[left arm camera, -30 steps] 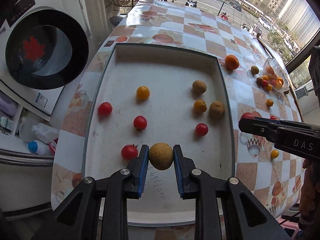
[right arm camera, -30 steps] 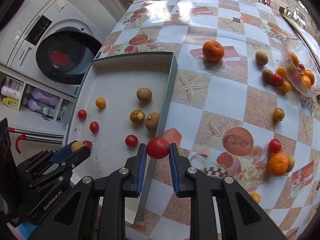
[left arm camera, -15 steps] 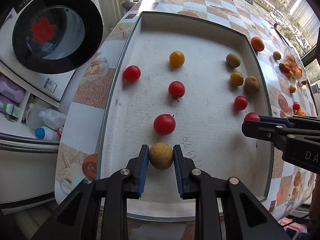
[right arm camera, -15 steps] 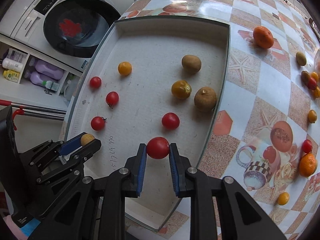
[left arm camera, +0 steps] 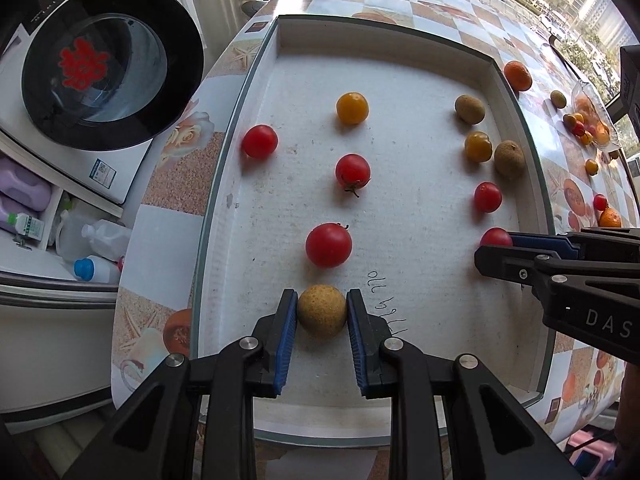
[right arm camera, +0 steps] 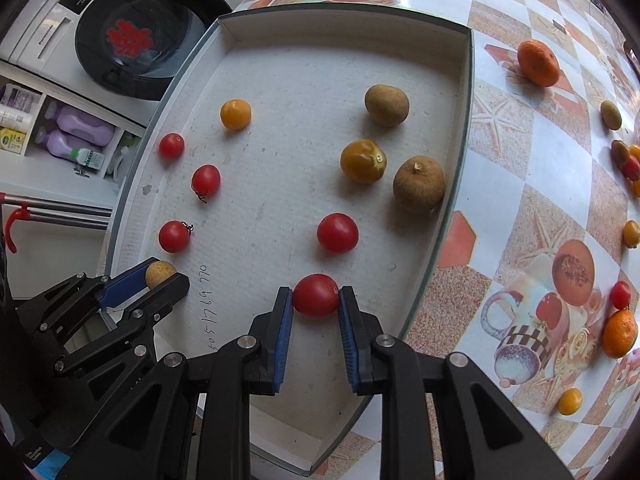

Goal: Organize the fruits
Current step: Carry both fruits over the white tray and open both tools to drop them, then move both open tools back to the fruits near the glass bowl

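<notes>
A white foam tray [left arm camera: 400,80] [right arm camera: 280,60] lies on the patterned table and holds several red tomatoes, yellow tomatoes and brown longans. My left gripper [left arm camera: 322,314] is shut on a tan longan [left arm camera: 322,310] low over the tray's near left part, just behind a red tomato [left arm camera: 329,245]. It also shows in the right wrist view [right arm camera: 160,276]. My right gripper [right arm camera: 316,300] is shut on a red tomato [right arm camera: 316,295] over the tray's near right part, in line with another red tomato [right arm camera: 337,233]. It shows at the right of the left wrist view [left arm camera: 494,246].
Loose fruit lies on the table right of the tray: a mandarin [right arm camera: 538,62], another mandarin [right arm camera: 619,333], small tomatoes and longans, and a clear dish of fruit [left arm camera: 594,122]. A washing machine [left arm camera: 104,80] and shelves with bottles [right arm camera: 84,132] stand left, below the table edge.
Both grippers have moved in over the tray and lower, each still holding its fruit. The right gripper came from over the tray's right rim to inside it.
</notes>
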Motion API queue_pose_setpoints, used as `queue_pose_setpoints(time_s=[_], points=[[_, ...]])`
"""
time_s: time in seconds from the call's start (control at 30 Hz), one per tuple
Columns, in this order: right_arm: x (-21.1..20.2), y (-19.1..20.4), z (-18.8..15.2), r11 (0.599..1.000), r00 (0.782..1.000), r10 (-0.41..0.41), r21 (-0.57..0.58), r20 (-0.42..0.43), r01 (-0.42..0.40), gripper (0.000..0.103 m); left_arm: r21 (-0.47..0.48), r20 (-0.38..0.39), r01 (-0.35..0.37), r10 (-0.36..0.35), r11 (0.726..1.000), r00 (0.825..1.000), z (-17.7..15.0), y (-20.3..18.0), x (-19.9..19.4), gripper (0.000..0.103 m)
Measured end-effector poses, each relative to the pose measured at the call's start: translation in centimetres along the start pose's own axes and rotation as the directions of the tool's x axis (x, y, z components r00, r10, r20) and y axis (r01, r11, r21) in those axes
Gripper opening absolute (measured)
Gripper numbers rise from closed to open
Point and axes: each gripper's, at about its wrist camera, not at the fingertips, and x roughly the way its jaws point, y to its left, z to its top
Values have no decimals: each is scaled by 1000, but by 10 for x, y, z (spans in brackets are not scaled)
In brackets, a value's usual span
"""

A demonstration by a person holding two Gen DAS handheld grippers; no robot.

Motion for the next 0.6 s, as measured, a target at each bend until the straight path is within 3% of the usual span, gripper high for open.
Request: queue_pose_setpoints(time_s=[0.07,0.1,0.13,0.17,0.4,0.47,0.6], points=[[0,-1,1,1000,1000,9,4,-3,-9,29,1,1,-3,3,1000,1000,0,0,0,29],[-1,-1,1,1000,1000,17,8,-5,-17,32,3,1,-16,16,1000,1000,0,0,0,50],[0,1,0,1000,1000,20,12,-4,-20,43,-1,9,-23,23,1000,1000,0,2,-1,64],[-2,1,-1,999,1000,29,12,1,-29,48,-7,30,-26,26,1000,999,0,4,-4,79],[-25,-1,1,999,997,47,17,59,-48,69,10,37,-40,39,999,999,5,9,-8,79],[-35,-3,1,999,996,46,15,81,-48,79,8,31,-28,28,1000,999,7,9,-8,79],[-50,-10,0,998,991,50,33,123,-55,87,23,3,6,-6,1000,1000,13,2,-7,79]])
